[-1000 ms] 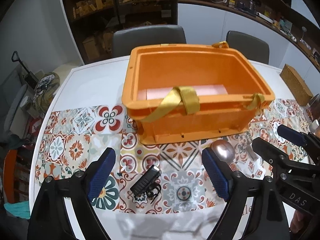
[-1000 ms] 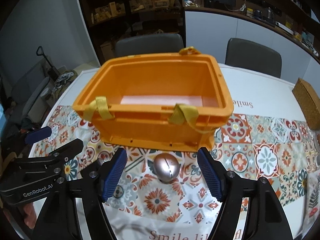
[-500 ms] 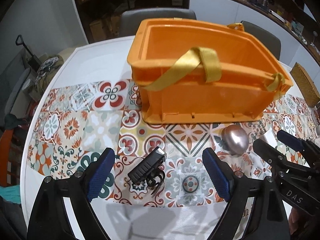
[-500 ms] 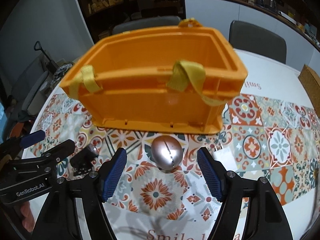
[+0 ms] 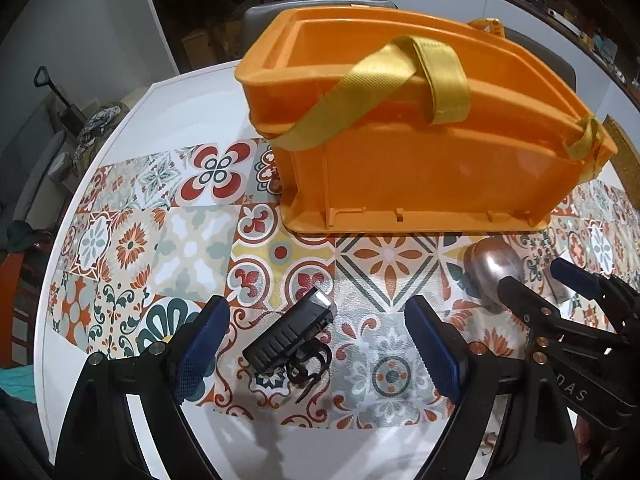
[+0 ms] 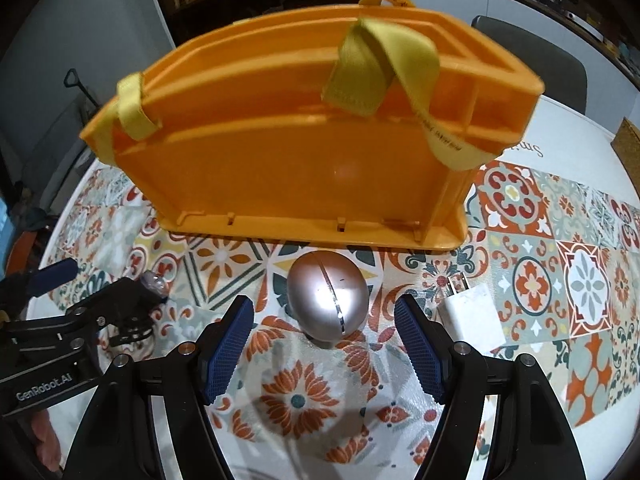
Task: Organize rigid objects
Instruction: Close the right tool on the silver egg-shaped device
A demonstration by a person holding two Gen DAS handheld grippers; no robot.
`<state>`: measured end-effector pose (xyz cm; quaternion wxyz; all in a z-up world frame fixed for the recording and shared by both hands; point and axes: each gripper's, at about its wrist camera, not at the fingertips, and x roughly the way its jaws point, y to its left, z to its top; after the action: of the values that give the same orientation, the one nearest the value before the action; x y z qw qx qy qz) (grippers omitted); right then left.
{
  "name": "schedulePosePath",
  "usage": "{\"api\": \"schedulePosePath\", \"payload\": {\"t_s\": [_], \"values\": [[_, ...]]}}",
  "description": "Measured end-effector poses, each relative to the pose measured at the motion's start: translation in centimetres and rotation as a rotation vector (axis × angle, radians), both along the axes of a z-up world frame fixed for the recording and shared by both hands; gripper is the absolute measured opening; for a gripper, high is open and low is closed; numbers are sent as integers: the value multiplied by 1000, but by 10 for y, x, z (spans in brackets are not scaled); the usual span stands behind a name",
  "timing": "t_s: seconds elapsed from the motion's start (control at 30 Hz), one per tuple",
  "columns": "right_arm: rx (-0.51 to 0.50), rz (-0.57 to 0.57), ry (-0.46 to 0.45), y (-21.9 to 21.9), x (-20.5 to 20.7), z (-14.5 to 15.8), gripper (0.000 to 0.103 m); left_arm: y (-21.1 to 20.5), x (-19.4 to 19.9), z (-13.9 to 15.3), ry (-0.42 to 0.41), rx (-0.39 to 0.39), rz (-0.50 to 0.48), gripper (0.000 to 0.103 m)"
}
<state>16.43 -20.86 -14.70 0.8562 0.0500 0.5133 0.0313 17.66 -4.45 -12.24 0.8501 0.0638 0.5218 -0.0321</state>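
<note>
An orange crate (image 5: 420,168) (image 6: 288,168) with yellow straps stands on the patterned tablecloth. In front of it lies a black bike light (image 5: 290,334) with its clamp, just ahead of the gap of my left gripper (image 5: 316,344), which is open and hovers low over it. A silver egg-shaped object (image 6: 326,300) (image 5: 494,270) sits near the crate's front wall. My right gripper (image 6: 324,344) is open, its blue pads on either side just short of the egg. Nothing is held.
A white USB charger (image 6: 470,312) lies right of the egg. Each gripper shows at the edge of the other's view. Grey chairs (image 5: 304,8) stand behind the white table (image 5: 192,100). A cork block (image 6: 628,140) rests at the far right.
Both grippers have sunk toward the table, so the crate now shows its side instead of its inside. The bike light and the egg loom larger between the pads.
</note>
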Motion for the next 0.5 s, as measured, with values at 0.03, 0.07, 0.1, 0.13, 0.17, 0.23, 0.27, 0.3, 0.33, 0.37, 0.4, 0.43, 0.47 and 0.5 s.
{"api": "schedulePosePath", "payload": {"t_s": [0.03, 0.07, 0.1, 0.13, 0.17, 0.23, 0.27, 0.3, 0.33, 0.37, 0.4, 0.43, 0.47, 0.5], "values": [[-3, 3, 2, 1, 1, -2, 73, -1, 0, -2, -1, 7, -1, 90], [-9, 3, 9, 1, 3, -5, 73, -1, 1, -3, 0, 11, -2, 90], [-12, 2, 13, 2, 5, -8, 73, -2, 2, -5, 2, 14, -3, 90], [-14, 5, 15, 2, 6, -11, 73, -2, 2, -6, 2, 15, -2, 90], [-24, 6, 17, 3, 8, -14, 73, -2, 3, -8, 2, 13, -1, 90], [-40, 12, 17, 5, 10, -17, 73, -3, 3, -10, 5, 13, -2, 90], [-45, 15, 17, 6, 11, -18, 73, -4, 4, -12, 9, 13, -4, 90], [-49, 17, 15, 7, 12, -19, 73, -4, 5, -14, 11, 15, -5, 90], [-54, 21, 11, 8, 14, -21, 73, -5, 5, -15, 13, 17, -5, 90], [-60, 22, 13, 8, 15, -22, 73, -5, 6, -17, 17, 18, -5, 90], [-63, 23, 16, 9, 17, -24, 73, -5, 6, -18, 18, 17, -6, 90], [-63, 25, 17, 9, 18, -25, 73, -6, 7, -19, 21, 17, -5, 90], [-67, 27, 20, 10, 19, -26, 73, -6, 8, -20, 24, 18, -4, 90], [-71, 26, 22, 10, 21, -28, 73, -6, 9, -22, 26, 17, -3, 90]]}}
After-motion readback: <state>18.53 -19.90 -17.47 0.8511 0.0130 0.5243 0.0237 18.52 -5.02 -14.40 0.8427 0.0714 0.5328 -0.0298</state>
